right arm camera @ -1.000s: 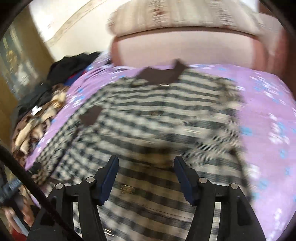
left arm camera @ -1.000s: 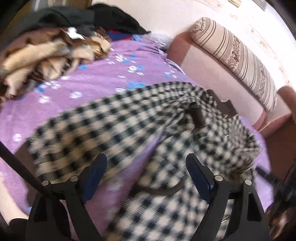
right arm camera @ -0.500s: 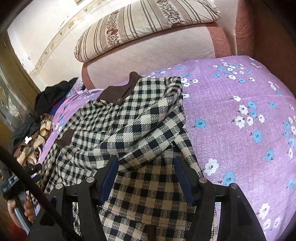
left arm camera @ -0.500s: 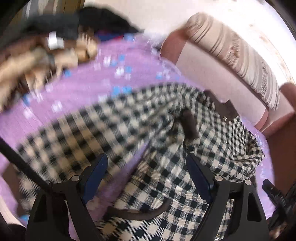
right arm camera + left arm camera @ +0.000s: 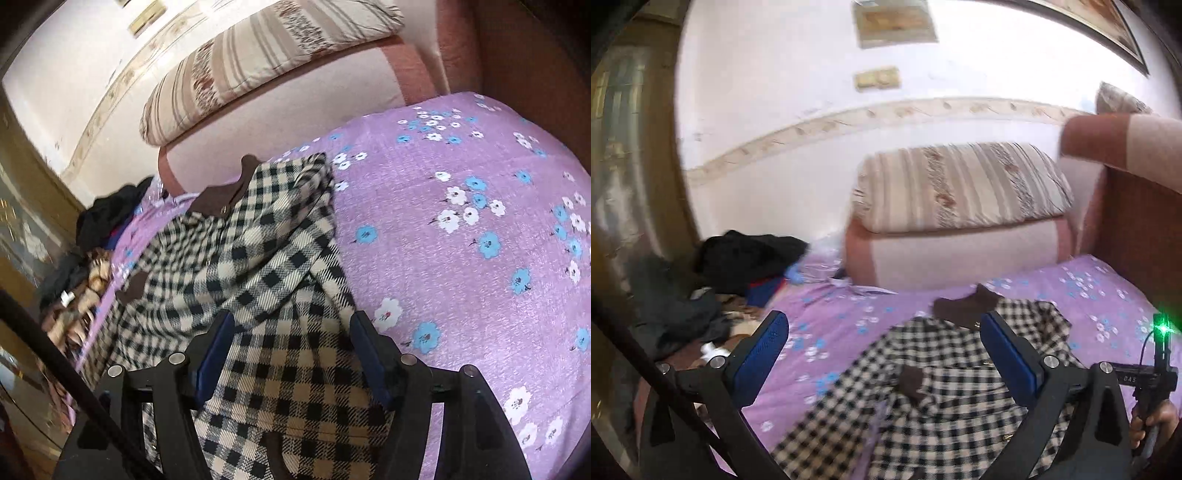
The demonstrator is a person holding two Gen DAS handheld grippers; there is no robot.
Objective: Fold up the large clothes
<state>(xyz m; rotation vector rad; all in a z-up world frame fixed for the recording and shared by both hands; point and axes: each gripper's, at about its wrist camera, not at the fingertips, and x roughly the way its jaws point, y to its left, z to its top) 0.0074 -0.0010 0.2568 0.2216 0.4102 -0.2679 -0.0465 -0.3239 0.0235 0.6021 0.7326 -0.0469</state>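
Checked shirt lies along the bed, collar to the cushions

The black-and-cream checked flannel shirt (image 5: 258,280) lies lengthwise on the purple flowered bed sheet (image 5: 461,229), its brown collar (image 5: 964,308) pointing to the striped cushion (image 5: 960,188); the left hand-held gripper (image 5: 886,354) and right hand-held gripper (image 5: 291,350) are both spread wide and hold nothing.

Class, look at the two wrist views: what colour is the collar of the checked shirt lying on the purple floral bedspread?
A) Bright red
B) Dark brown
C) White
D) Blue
B. The collar at the top of the checked shirt is dark brown in both views, matching the small brown pocket patch, and it stands out against the black-and-cream checks and the purple bedspread.
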